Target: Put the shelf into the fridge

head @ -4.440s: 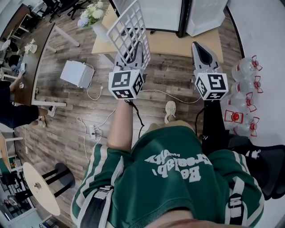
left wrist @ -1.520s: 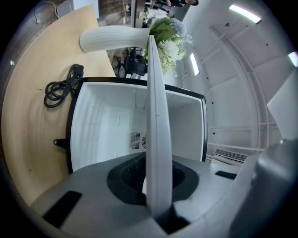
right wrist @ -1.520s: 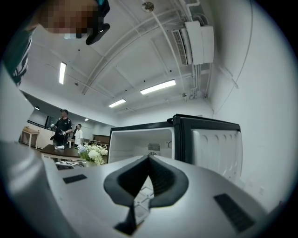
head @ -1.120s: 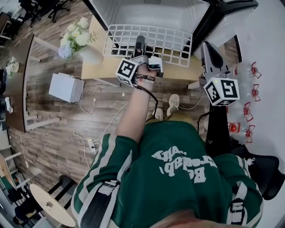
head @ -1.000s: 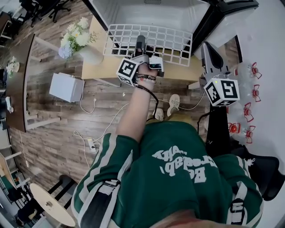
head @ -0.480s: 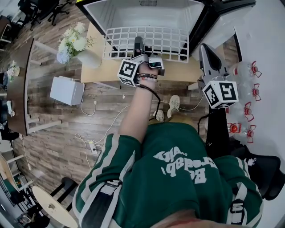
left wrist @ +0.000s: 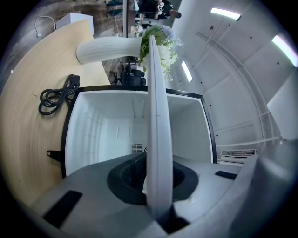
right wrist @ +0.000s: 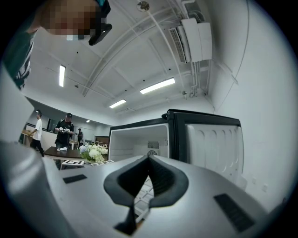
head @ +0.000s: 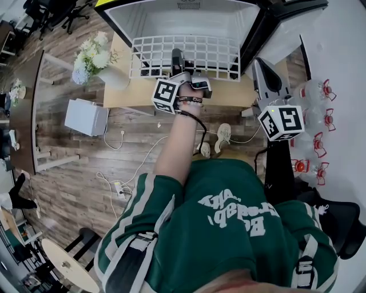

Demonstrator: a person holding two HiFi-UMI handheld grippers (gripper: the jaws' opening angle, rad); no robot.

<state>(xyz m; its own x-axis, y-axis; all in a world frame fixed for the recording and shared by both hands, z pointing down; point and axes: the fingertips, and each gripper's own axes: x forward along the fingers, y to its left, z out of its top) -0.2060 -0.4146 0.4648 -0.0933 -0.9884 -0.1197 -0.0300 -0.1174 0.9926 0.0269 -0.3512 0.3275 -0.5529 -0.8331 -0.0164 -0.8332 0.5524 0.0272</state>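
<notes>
Looking down from the head: grips a white wire grid shelf (head: 186, 55) at the middle of its near edge with the left gripper (head: 177, 59), jaws clenched on the wire. Holds the shelf flat, long side running left to right, above the far edge of a light wooden table (head: 131, 94). Places it directly in front of an open small fridge with a black frame and white lining (head: 189, 17). Cannot tell whether the shelf's far edge has crossed the mouth.

In the left gripper view: the shelf (left wrist: 156, 116) seen edge-on as a thin white strip, pinched in the left gripper (left wrist: 158, 186). Behind it, the fridge's white interior (left wrist: 107, 125). To the left on the table (left wrist: 28, 116), a black coiled cable (left wrist: 56, 95) and a white ribbed vase of pale flowers (left wrist: 107, 49).

Right gripper (head: 264, 77) just right of the shelf's right end, near the open fridge door (head: 280, 23). In the right gripper view: right gripper (right wrist: 148, 160) with jaws pressed together on nothing, facing the fridge (right wrist: 139, 139) and door (right wrist: 212, 144).

Compared with about four seconds ago: shelf no longer tipped up steeply on edge and short of the fridge, now level and at the opening. Compared with a second ago: same grip, shelf in much the same spot.
</notes>
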